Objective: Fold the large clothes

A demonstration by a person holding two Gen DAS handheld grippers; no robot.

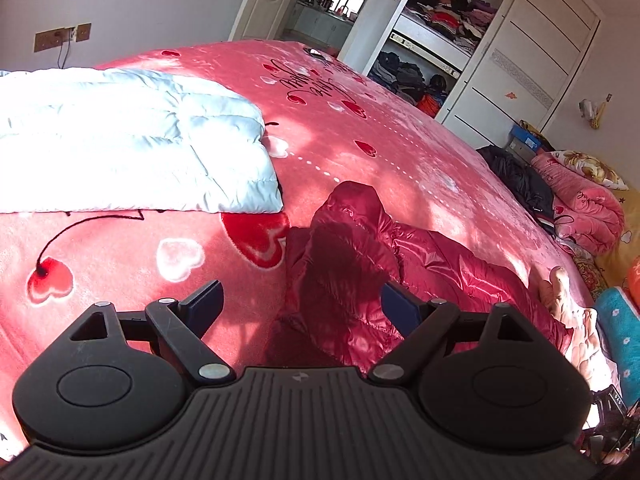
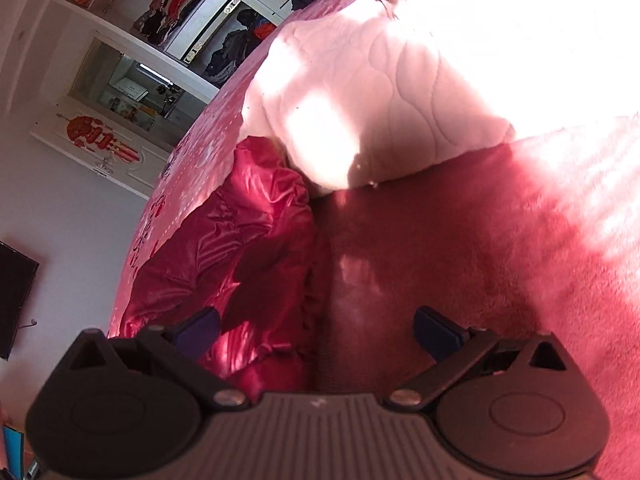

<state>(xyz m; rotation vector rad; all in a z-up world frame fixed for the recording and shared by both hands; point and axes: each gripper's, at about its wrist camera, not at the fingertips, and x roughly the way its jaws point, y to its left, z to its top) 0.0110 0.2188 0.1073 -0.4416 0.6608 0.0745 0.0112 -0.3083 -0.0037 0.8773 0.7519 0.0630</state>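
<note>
Pink heart-print bed blanket (image 1: 360, 128) carries a crumpled shiny red puffer jacket (image 1: 360, 264); left claw (image 1: 300, 308) and right claw (image 2: 316, 326) both hover wide, empty.

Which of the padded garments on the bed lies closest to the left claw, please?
The glossy red puffer jacket, crumpled right ahead of the open left claw; the pale blue quilted one lies folded farther up the bed.

A shiny red puffer jacket (image 1: 352, 264) lies crumpled, seemingly unfolded, on the pink heart-print blanket (image 1: 120, 264).
</note>
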